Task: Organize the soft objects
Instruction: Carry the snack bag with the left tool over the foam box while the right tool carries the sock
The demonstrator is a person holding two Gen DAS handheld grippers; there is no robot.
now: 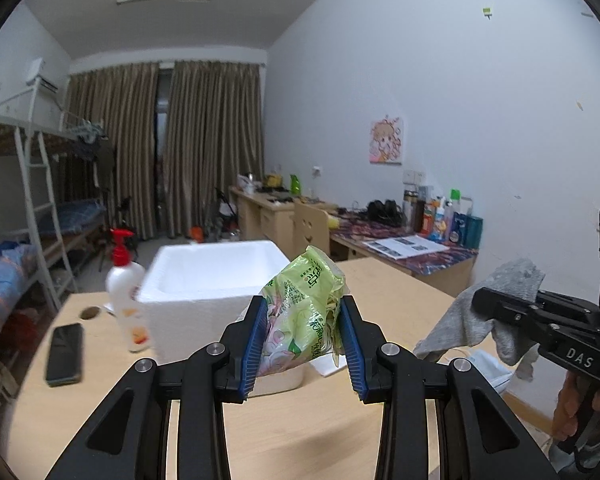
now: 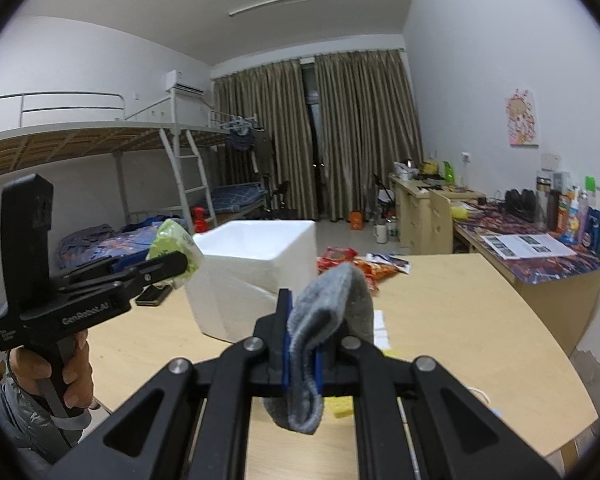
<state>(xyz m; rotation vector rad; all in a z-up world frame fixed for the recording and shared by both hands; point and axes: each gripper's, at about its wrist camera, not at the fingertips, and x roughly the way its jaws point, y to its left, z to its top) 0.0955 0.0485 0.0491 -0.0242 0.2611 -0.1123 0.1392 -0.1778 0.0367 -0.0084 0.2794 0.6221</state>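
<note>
Your left gripper pinches a crumpled green plastic packet between its blue pads, lifted above the wooden table just in front of the white foam box. To its right, your right gripper is pressed together on a grey sock, which droops over both sides of the fingers. Each tool points slightly downward toward the box. Your left hand grips its handle near the table's left edge.

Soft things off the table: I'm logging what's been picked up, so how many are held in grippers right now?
2. The green packet is in the left gripper; the grey sock is in the right gripper.
</note>
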